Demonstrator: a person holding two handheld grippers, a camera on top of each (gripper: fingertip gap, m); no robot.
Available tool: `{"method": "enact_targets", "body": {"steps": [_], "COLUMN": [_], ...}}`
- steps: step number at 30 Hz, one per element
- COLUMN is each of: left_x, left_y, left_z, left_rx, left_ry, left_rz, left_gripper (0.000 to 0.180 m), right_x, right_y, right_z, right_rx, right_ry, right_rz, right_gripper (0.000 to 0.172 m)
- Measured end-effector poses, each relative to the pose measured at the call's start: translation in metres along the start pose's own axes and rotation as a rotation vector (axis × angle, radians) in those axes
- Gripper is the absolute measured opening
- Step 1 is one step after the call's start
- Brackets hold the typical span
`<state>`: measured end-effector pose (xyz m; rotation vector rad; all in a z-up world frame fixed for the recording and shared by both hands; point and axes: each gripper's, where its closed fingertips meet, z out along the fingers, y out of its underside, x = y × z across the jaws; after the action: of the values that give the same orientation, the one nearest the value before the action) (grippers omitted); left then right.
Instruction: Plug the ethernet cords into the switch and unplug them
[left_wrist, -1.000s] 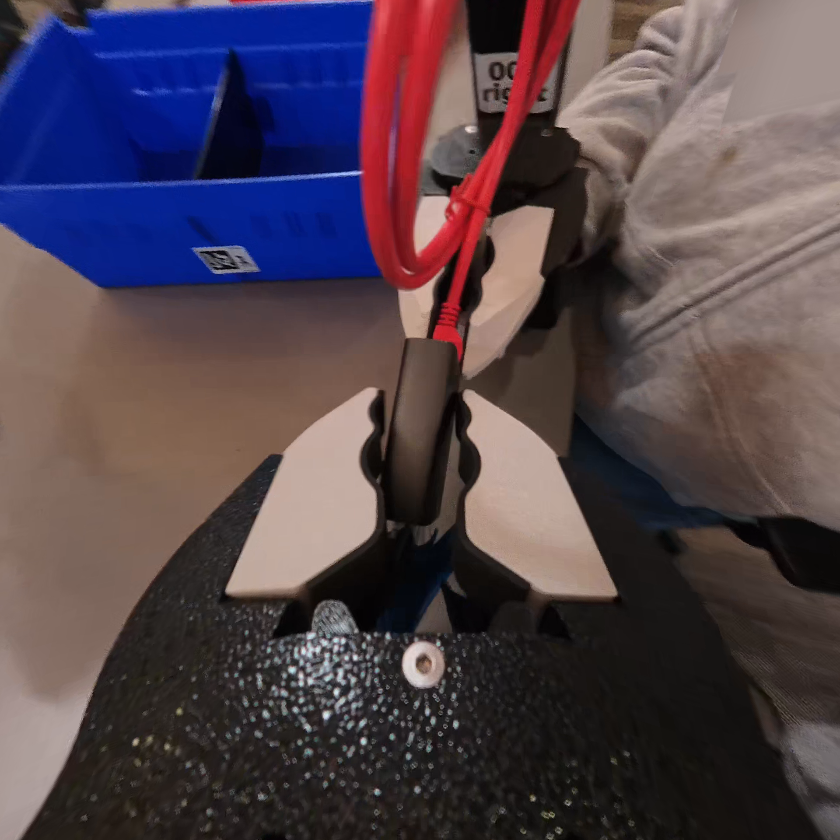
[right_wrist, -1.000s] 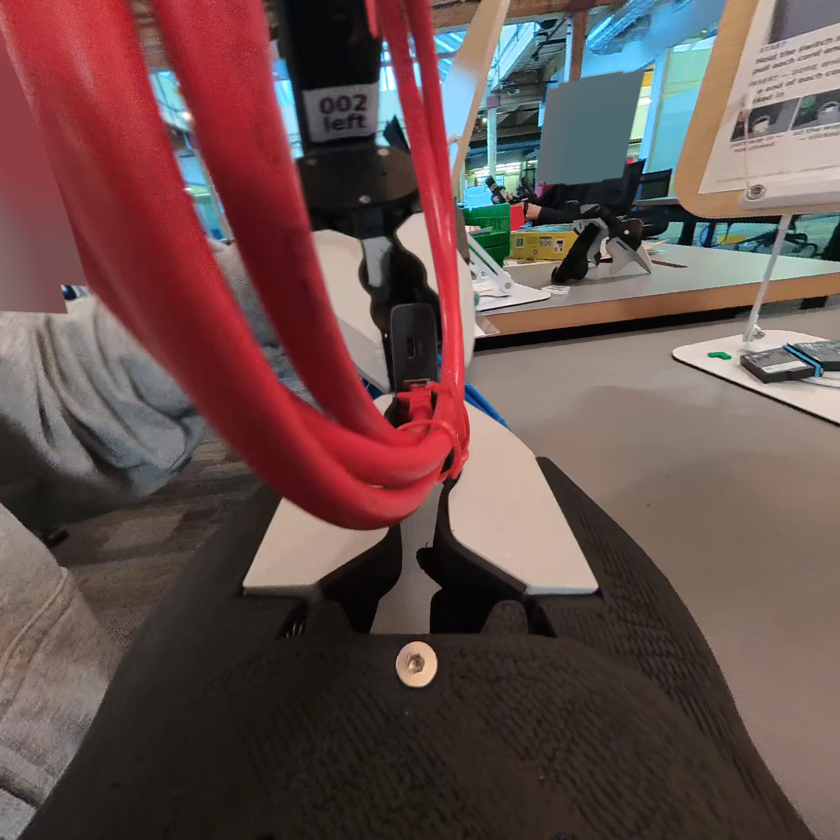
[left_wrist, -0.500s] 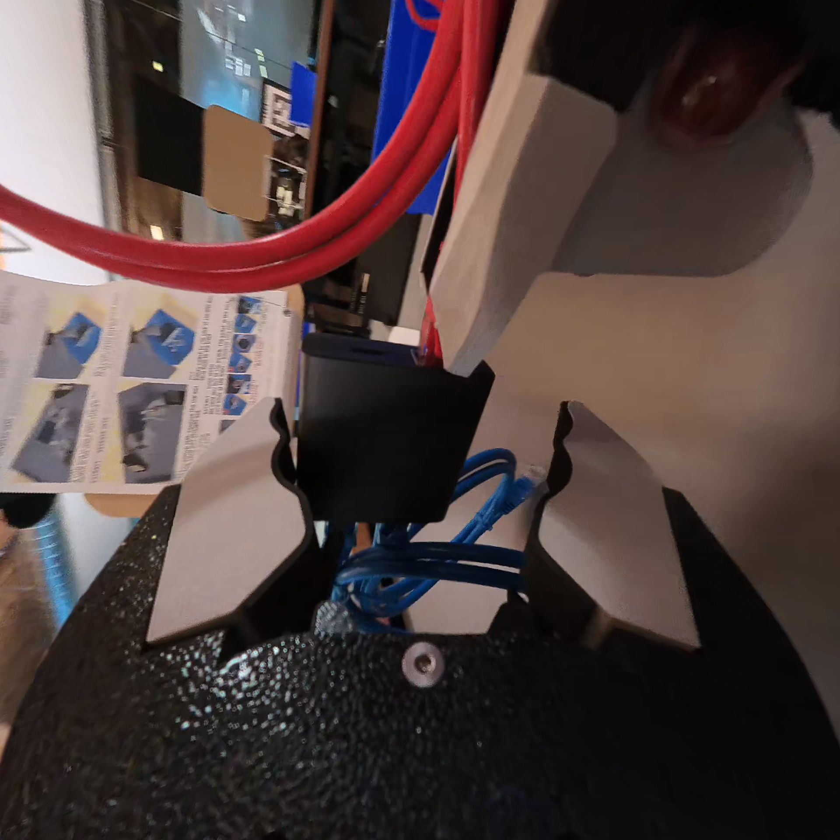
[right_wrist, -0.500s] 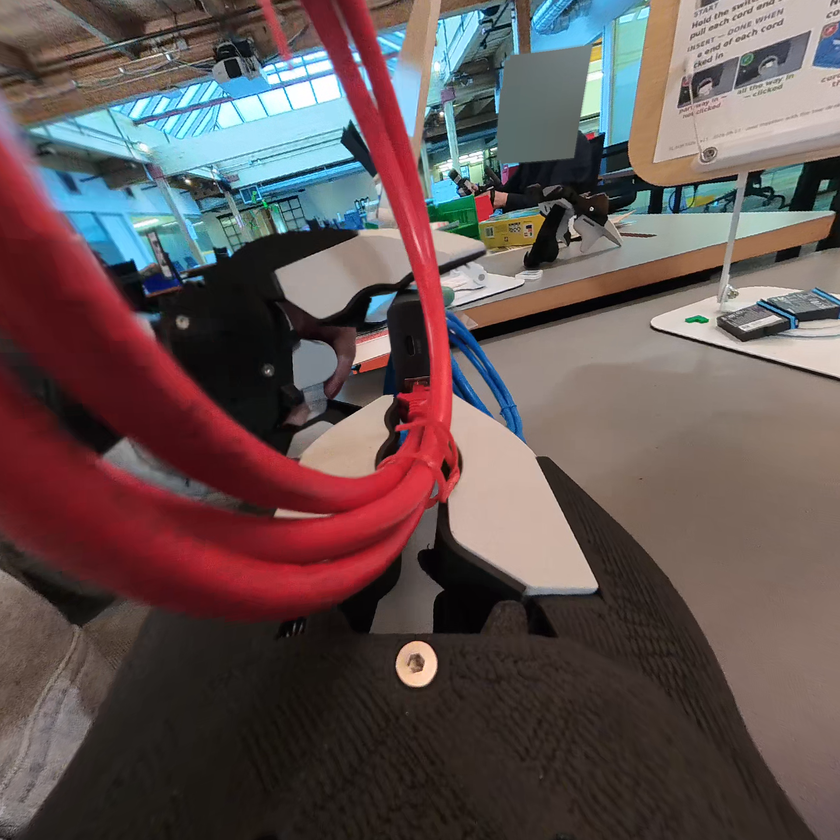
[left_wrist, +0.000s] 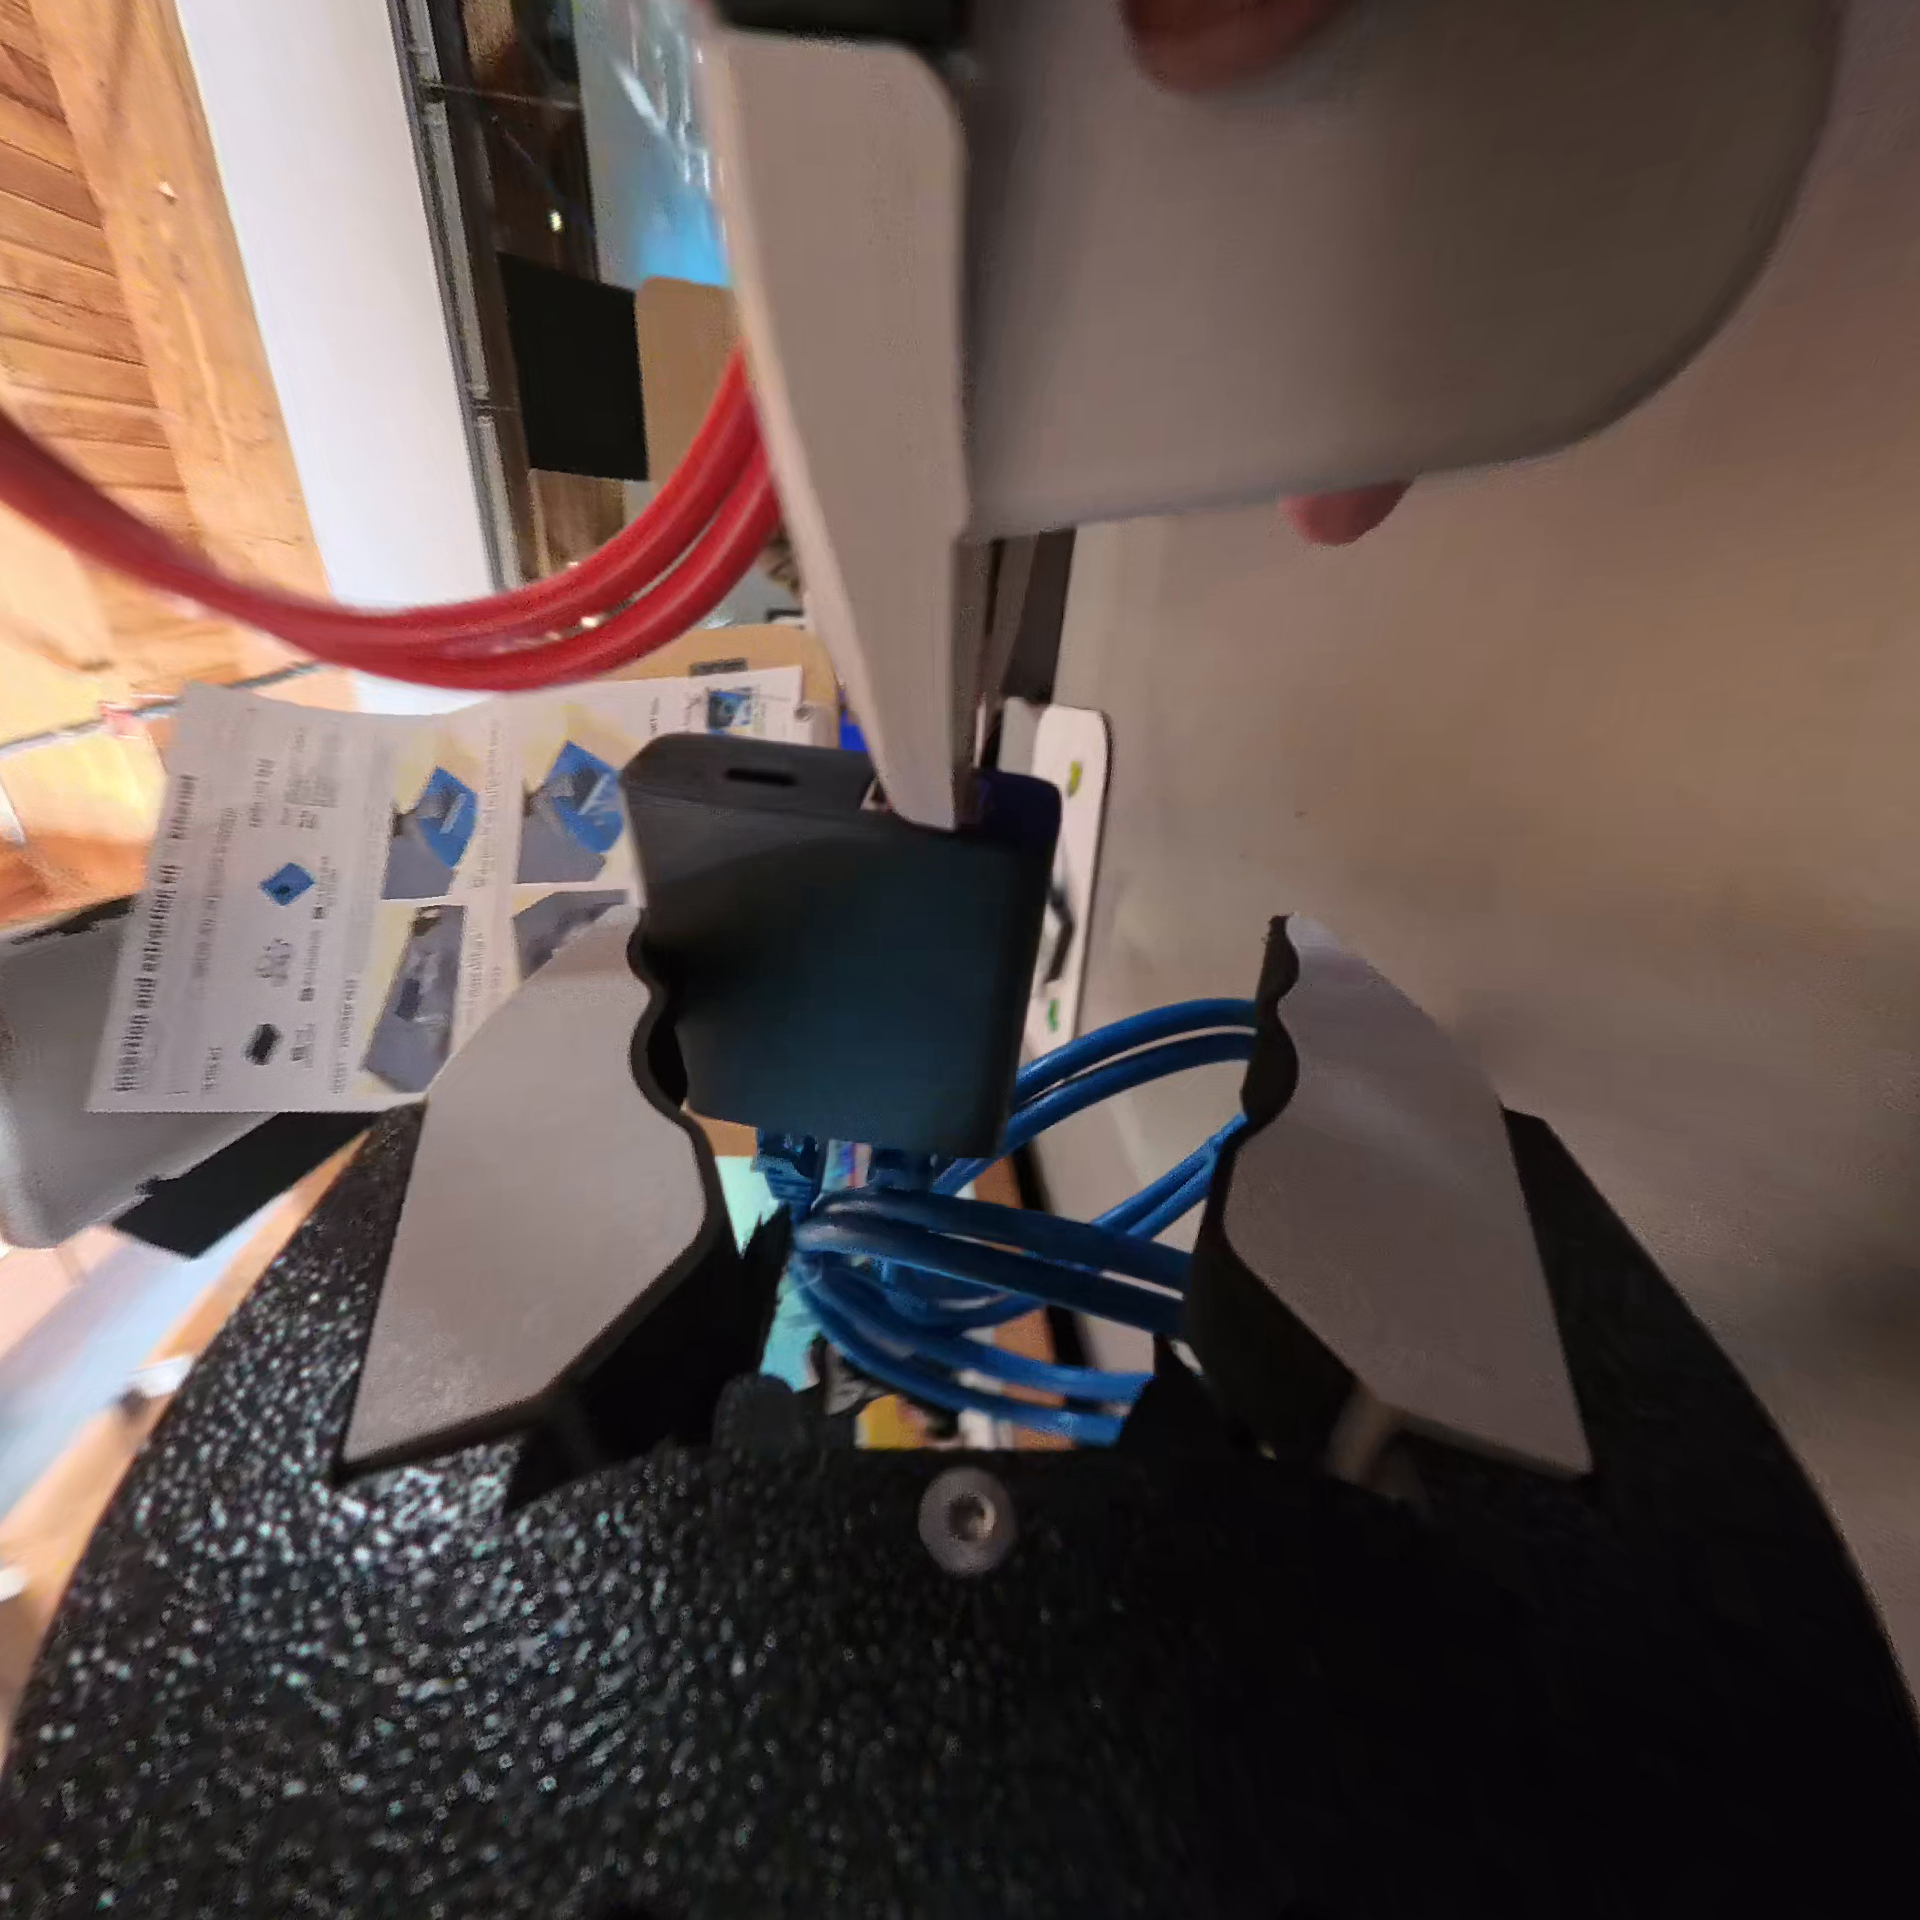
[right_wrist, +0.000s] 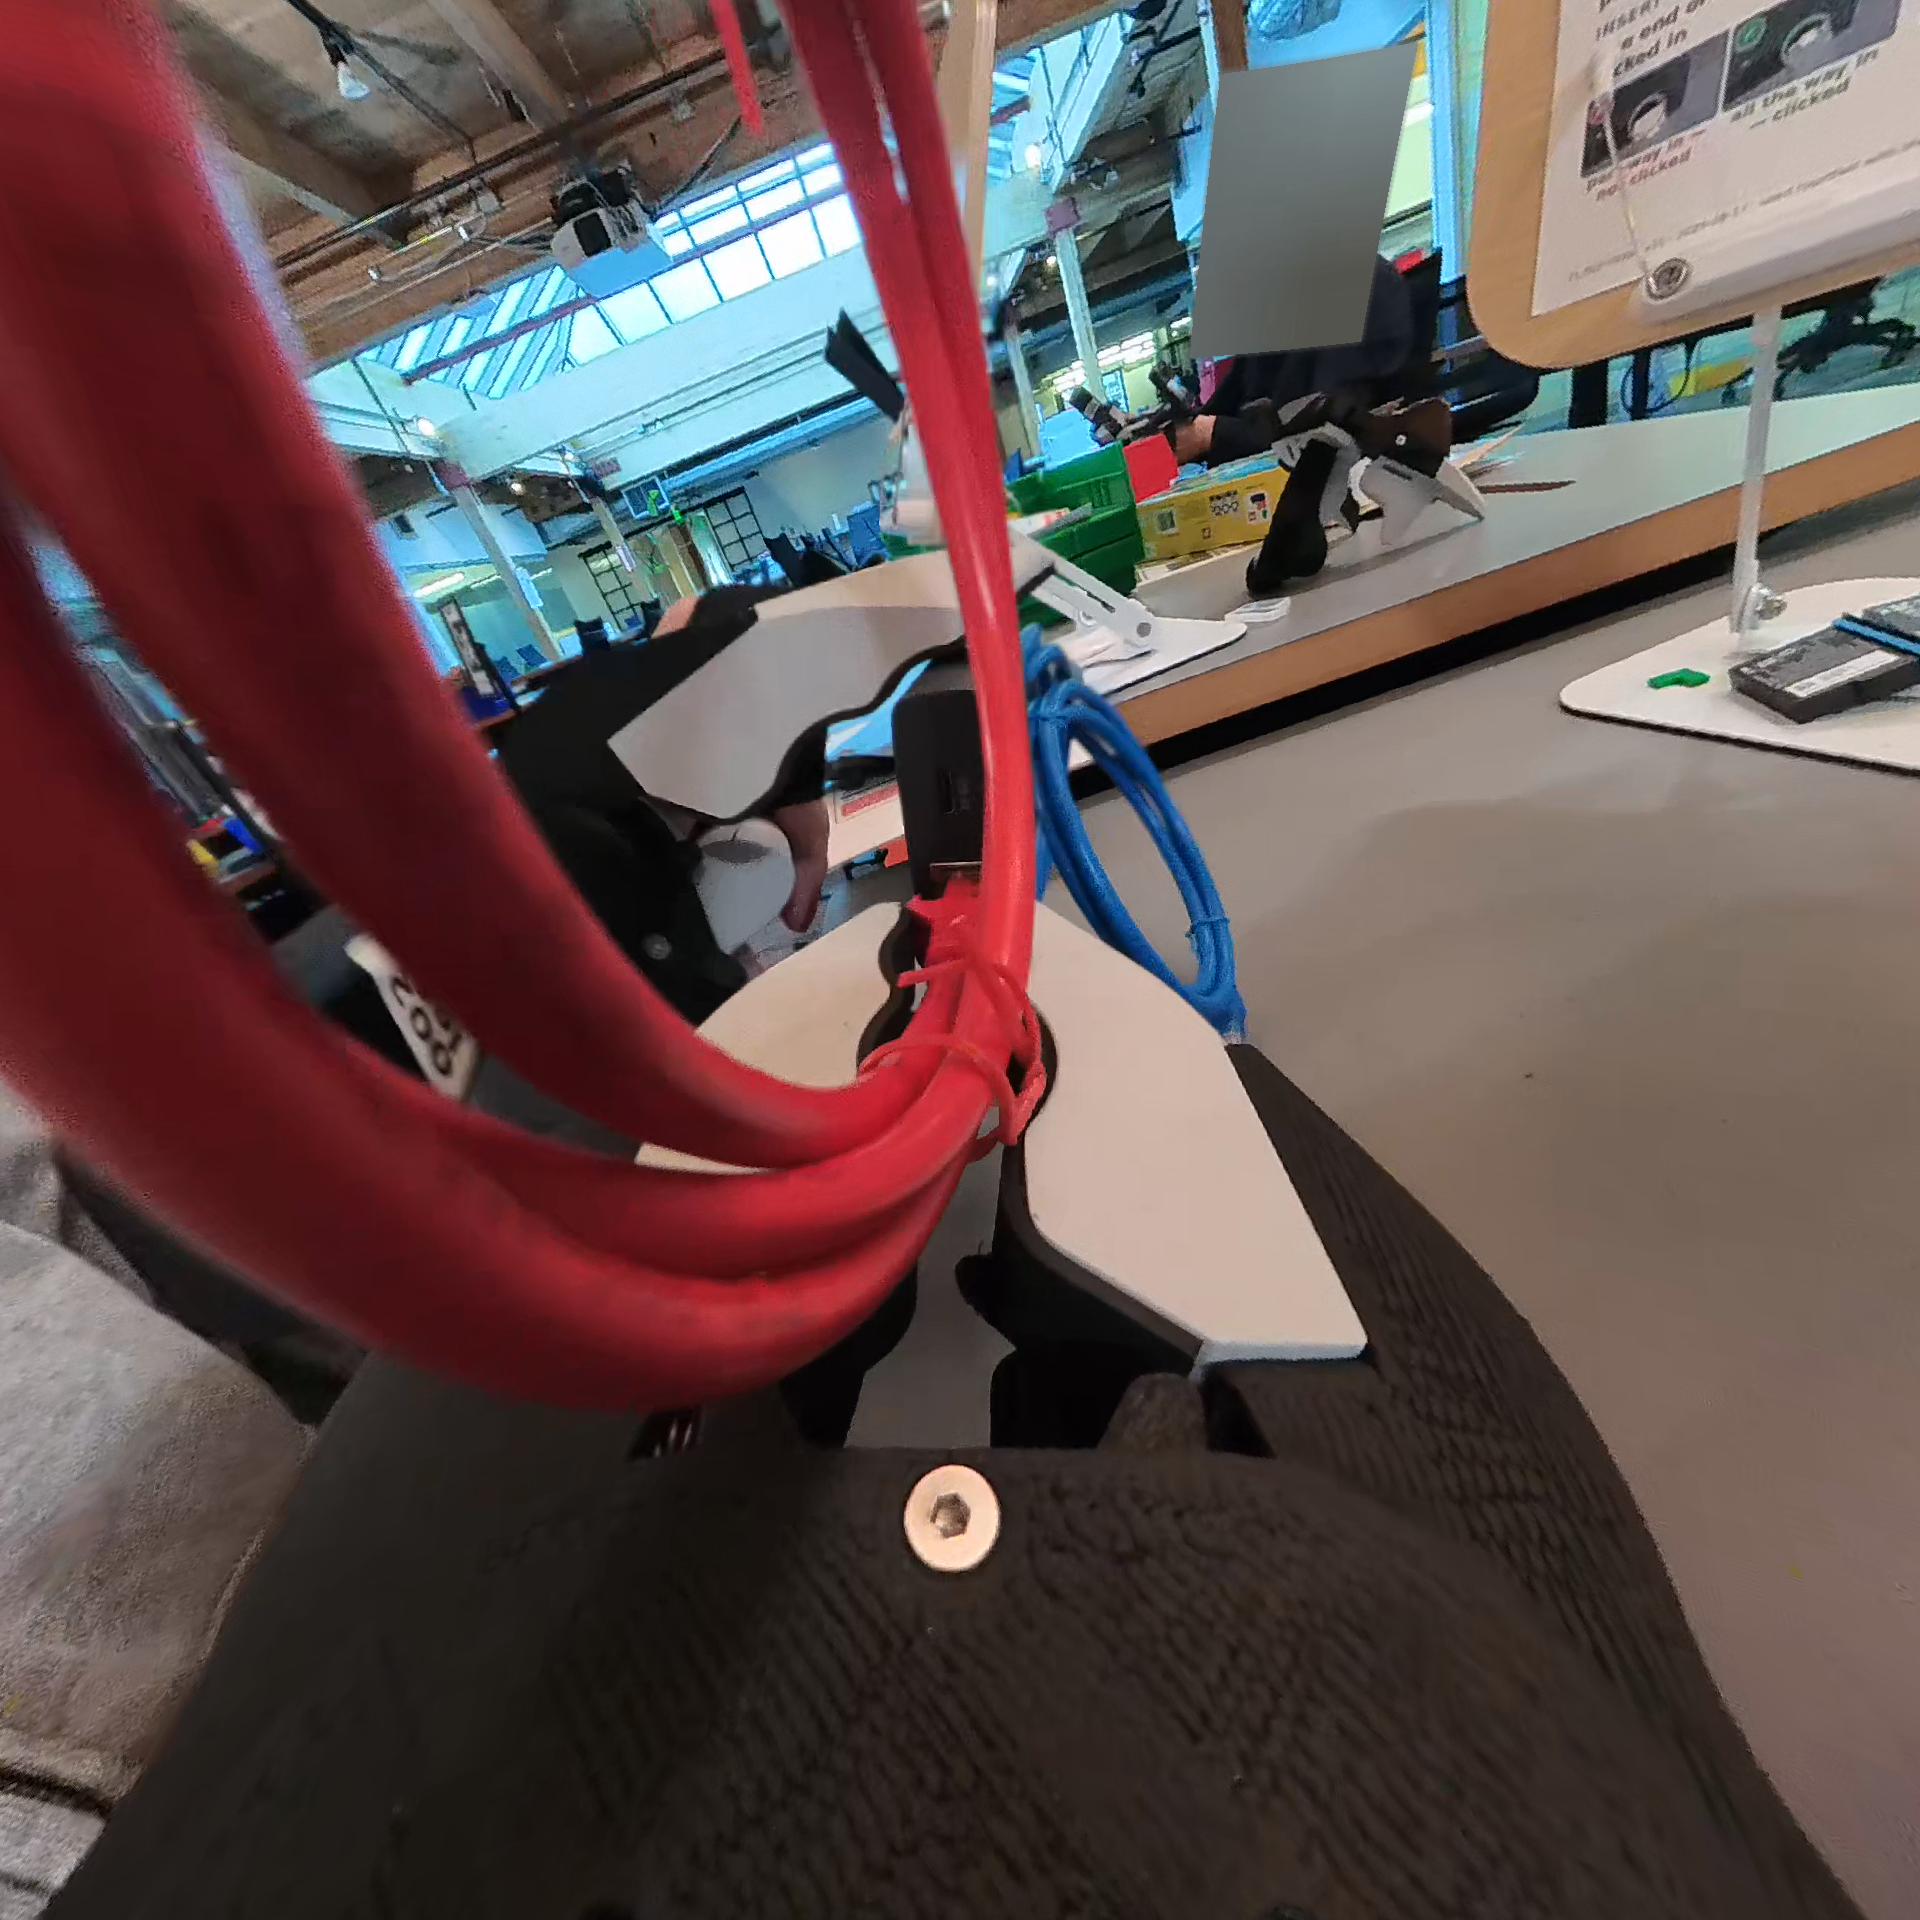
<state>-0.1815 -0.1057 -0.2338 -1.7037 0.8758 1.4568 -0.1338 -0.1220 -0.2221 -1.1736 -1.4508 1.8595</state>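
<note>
The left hand-held gripper (left_wrist: 956, 1023) stands wide open: its left finger (left_wrist: 551, 1195) touches one side of the black switch (left_wrist: 831, 956), while the right finger (left_wrist: 1371, 1195) is clear of it with a gap between, so the switch is not clamped there. A coil of blue ethernet cord (left_wrist: 997, 1257) hangs from the near end of the switch, looping between the open fingers. The right hand-held gripper (right_wrist: 961, 997) is closed on the plug end of the red ethernet cord (right_wrist: 966, 1039), right at the thin red tie that binds the coil; its two pale fingers (right_wrist: 1132, 1143) sit close together around the cord. The red plug meets the lower edge of the switch (right_wrist: 935, 779), which stands upright just beyond the fingertips; whether the plug is fully seated cannot be told. The large red coil sweeps up and to the left, filling much of the right wrist view. In that view the blue cord (right_wrist: 1132, 831) hangs down on the far side of the switch above the grey surface (right_wrist: 1558, 1039). Seen from the left wrist view, the right hand-held gripper reaches in from above with a fingertip (left_wrist: 904, 623) at the far top corner of the switch. An instruction sheet (left_wrist: 343, 894) stands behind, and a white mat (right_wrist: 1662, 696) with dark devices lies well apart on the surface
</note>
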Motion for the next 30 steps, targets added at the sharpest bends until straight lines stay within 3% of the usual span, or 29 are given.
{"method": "enact_targets", "body": {"steps": [5, 8, 9, 11, 12, 14, 17, 22, 24, 26, 28, 30], "left_x": [-0.016, -0.018, -0.014, -0.009, -0.014, -0.029, -0.025, -0.003, -0.004, -0.007, -0.006, -0.005], "left_y": [-0.008, -0.019, -0.030, -0.059, -0.073, -0.071, -0.053, -0.065, -0.066, -0.071, -0.080, -0.081], "left_z": [-0.025, -0.041, -0.047, -0.067, -0.080, -0.086, -0.071, -0.057, -0.052, -0.053, -0.057, -0.056], "left_rx": [0.149, 0.262, 0.330, 0.538, 0.676, 0.814, 0.790, 0.692, 0.691, 0.749, 0.807, 0.829], "left_ry": [0.018, 0.094, 0.166, 0.382, 0.494, 0.594, 0.641, 0.811, 0.824, 0.882, 0.971, 0.958], "left_rz": [-0.344, -0.688, -0.820, -1.101, -1.254, -1.575, -1.860, -2.035, -2.141, -2.223, -2.252, -2.279], "left_gripper": [0.080, 0.068, 0.055, 0.005, 0.001, 0.000, 0.013, 0.041, 0.043, 0.041, 0.026, 0.023], "right_x": [0.007, 0.012, 0.012, 0.012, 0.012, 0.011, 0.007, 0.006, 0.006, 0.007, 0.008, 0.008], "right_y": [-0.013, -0.020, -0.022, -0.026, -0.027, -0.029, -0.033, -0.036, -0.035, -0.036, -0.038, -0.039], "right_z": [-0.005, -0.009, -0.010, -0.012, -0.013, -0.014, -0.016, -0.017, -0.017, -0.018, -0.019, -0.020], "right_rx": [0.078, 0.128, 0.144, 0.172, 0.183, 0.205, 0.232, 0.247, 0.247, 0.258, 0.269, 0.276], "right_ry": [0.041, 0.060, 0.061, 0.060, 0.057, 0.050, 0.039, 0.045, 0.052, 0.058, 0.062, 0.059], "right_rz": [0.008, 0.022, 0.022, 0.016, 0.015, 0.014, -0.008, -0.051, -0.060, -0.067, -0.065, -0.064], "right_gripper": [0.011, 0.011, 0.011, 0.011, 0.011, 0.011, 0.011, 0.011, 0.011, 0.011, 0.011, 0.011]}}
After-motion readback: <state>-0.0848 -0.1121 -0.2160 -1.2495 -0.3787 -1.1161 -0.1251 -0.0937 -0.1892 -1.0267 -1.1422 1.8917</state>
